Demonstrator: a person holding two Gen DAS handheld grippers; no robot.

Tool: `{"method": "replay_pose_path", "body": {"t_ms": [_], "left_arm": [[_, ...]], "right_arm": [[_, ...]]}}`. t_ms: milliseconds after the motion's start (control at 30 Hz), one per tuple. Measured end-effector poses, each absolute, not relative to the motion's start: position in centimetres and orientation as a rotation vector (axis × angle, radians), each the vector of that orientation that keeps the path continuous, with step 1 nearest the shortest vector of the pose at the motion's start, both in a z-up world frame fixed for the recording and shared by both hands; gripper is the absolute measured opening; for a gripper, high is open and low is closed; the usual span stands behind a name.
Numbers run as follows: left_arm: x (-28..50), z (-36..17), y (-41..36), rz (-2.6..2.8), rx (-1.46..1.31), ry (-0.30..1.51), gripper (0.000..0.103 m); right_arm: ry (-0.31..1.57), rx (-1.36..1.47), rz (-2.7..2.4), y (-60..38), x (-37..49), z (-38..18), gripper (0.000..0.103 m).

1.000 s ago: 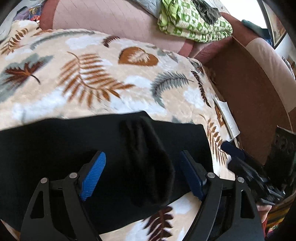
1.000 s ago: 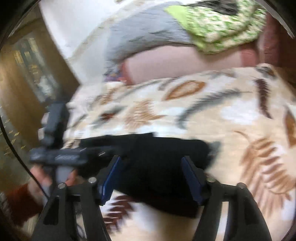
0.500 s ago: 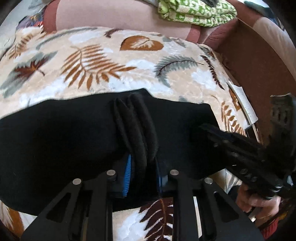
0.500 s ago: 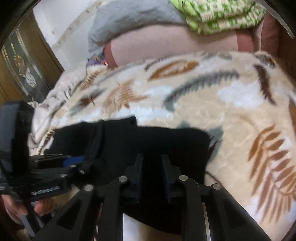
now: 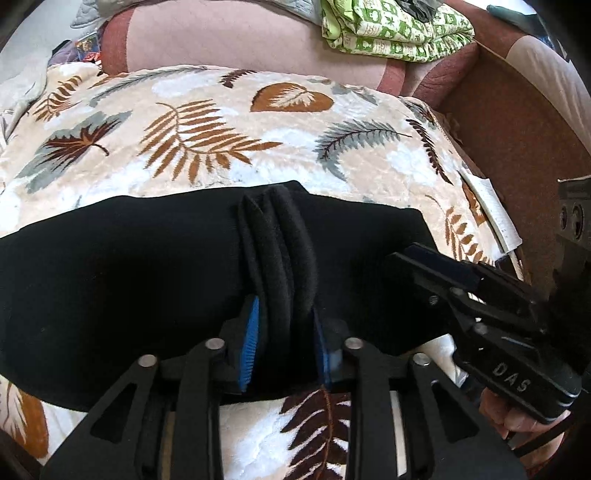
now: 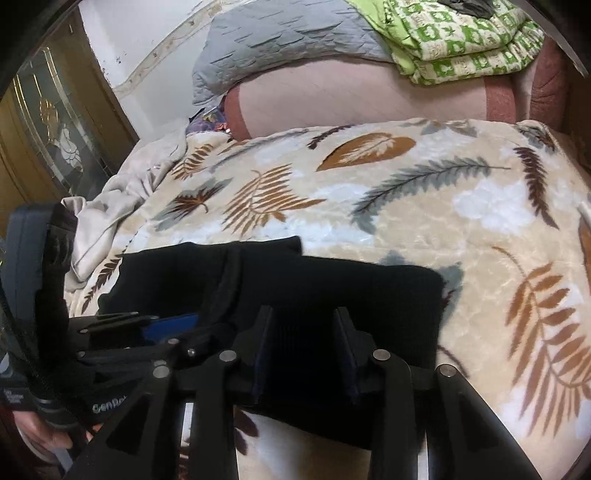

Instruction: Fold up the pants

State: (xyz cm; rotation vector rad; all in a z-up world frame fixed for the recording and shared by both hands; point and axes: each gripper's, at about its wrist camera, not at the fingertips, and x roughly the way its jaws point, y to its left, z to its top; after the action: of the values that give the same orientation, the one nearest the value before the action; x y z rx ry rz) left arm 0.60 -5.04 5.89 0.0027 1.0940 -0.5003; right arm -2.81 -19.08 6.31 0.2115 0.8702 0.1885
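Observation:
Black pants point(image 5: 129, 280) lie across the near part of a leaf-patterned blanket point(image 5: 207, 140). My left gripper point(image 5: 284, 325) is shut on a bunched ridge of the pants' fabric point(image 5: 280, 243) near the near edge. My right gripper point(image 6: 303, 339) is closed on the pants point(image 6: 369, 291) near their right end, with black cloth between the pads. The right gripper also shows in the left wrist view point(image 5: 472, 291), at the pants' right end. The left gripper shows at the left of the right wrist view point(image 6: 162, 325).
A pink bolster point(image 5: 229, 40) runs along the far side of the bed. A folded green-patterned cloth point(image 5: 395, 29) and a grey quilt point(image 6: 280, 40) rest on it. A brown sofa side point(image 5: 517, 125) stands at the right. A wooden glass door point(image 6: 48, 136) is at the left.
Both grippers were open over the pants a second ago. Both have closed on the black fabric, and the left one has pinched it into a raised ridge.

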Motion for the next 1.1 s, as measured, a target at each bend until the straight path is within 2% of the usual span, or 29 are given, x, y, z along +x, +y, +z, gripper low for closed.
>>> {"method": "replay_pose_path", "body": {"t_ms": [133,267,333,467,533,667,800,1033,1100], "left_arm": [[0.2,6.3,-4.2,-0.462,0.019,1.065,0.053],[-0.1,6.9,-3.0,-0.442,0.015,1.046,0.057],[-0.3,7.3,-2.4,-0.426,0.017,1.028,0.062],[-0.8,7.9,-1.2,-0.396,0.008,1.010,0.063],[-1.0,8.1,-0.6,-0.385,0.002,1.008,0.064],[-1.5,8.1,0.6,-0.363,-0.015,1.010,0.066],[-1.8,8.3,2.0,-0.336,-0.037,1.002,0.073],[-2.4,8.7,4.0,-0.301,-0.073,0.987,0.076],[-2.5,8.7,4.4,-0.292,-0.081,0.990,0.076]], "right_arm": [[0.893,0.256,0.210,-18.6,-1.5,4.7,0.035],[0.908,0.229,0.202,-17.8,-1.1,4.5,0.035],[0.898,0.219,0.203,-17.6,-1.4,5.4,0.035],[0.867,0.187,0.210,-16.8,-2.3,6.4,0.037],[0.879,0.185,0.219,-16.4,-2.3,6.0,0.042],[0.927,0.156,0.211,-15.7,-2.1,4.4,0.043],[0.889,0.146,0.220,-15.3,-2.6,6.0,0.043],[0.826,0.117,0.272,-13.2,-2.7,8.8,0.044],[0.817,0.110,0.295,-12.2,-2.4,9.2,0.047]]}}
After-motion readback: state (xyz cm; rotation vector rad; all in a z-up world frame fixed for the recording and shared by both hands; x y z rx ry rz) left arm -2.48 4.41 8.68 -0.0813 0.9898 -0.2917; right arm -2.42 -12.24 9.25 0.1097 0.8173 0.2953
